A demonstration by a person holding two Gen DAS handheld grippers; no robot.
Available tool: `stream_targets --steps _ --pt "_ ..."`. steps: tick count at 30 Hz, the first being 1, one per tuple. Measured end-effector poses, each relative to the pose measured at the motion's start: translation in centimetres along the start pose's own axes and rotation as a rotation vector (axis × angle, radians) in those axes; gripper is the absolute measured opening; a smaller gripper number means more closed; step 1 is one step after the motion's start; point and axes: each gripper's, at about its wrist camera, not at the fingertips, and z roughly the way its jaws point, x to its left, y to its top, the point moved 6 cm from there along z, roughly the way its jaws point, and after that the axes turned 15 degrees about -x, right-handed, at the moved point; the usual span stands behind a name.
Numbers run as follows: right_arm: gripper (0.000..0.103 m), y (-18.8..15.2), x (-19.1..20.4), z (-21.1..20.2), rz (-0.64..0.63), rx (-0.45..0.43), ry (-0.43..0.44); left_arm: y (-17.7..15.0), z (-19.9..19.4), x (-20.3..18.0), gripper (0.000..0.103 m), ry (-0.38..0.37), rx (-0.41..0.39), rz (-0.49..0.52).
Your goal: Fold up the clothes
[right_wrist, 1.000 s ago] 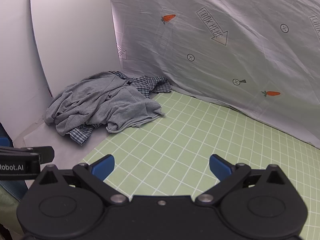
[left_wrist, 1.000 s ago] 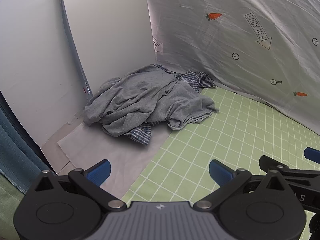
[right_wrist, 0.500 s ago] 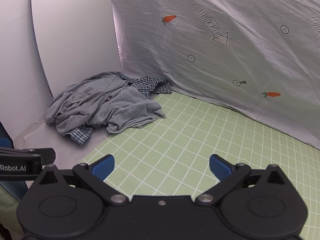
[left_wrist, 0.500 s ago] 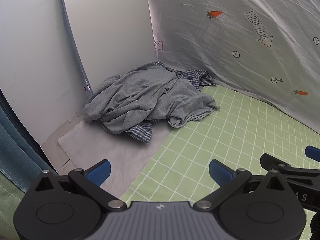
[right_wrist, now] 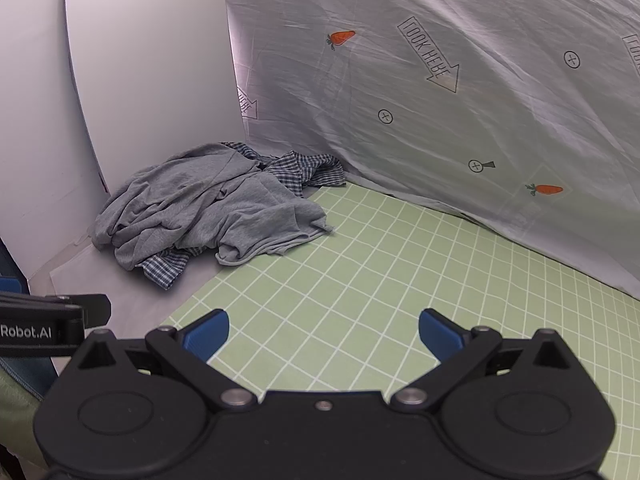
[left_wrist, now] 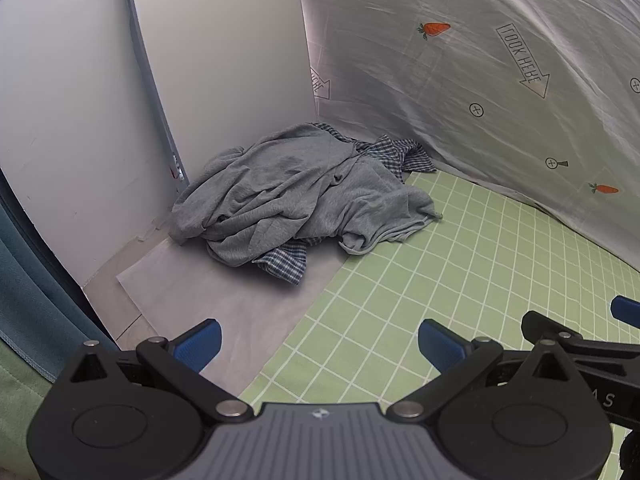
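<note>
Hovering low, the left claw [left_wrist: 318, 340] and right claw [right_wrist: 322, 330] both gape wide and empty over the green grid mat [right_wrist: 380, 280]. Farther off, in the corner, the grey shirt [left_wrist: 304, 188] lies crumpled over a checked garment [left_wrist: 286, 266] (tangled, likely); grab the grey hem first.

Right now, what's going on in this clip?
A person holds two grippers over a green grid mat, with clothes still to fold. The left gripper and right gripper are both open and empty, hovering short of the laundry. A crumpled grey T-shirt lies heaped on a blue checked shirt in the far corner, partly on the mat, partly on a grey sheet. Nothing is gripped or folded yet.
</note>
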Motion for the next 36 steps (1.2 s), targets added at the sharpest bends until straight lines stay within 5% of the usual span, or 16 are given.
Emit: stream_targets --steps 11,18,27,36 --pt "0.102 -0.8 0.2 1.6 -0.002 0.041 -0.01 -0.4 1.8 0.9 0.103 0.015 0.052 -0.013" --pt "0.102 -0.3 -0.4 5.1 -0.027 0.068 -0.035 0.6 6.2 2.9 0.103 0.054 0.088 -0.034" --pt "0.099 1.5 0.6 16.2 -0.054 0.118 -0.012 2.8 17.4 7.2 0.102 0.176 0.144 -0.122" --pt "0.087 1.6 5.5 30.6 -0.095 0.17 0.14 3.9 27.2 9.1 0.09 0.238 0.222 -0.167"
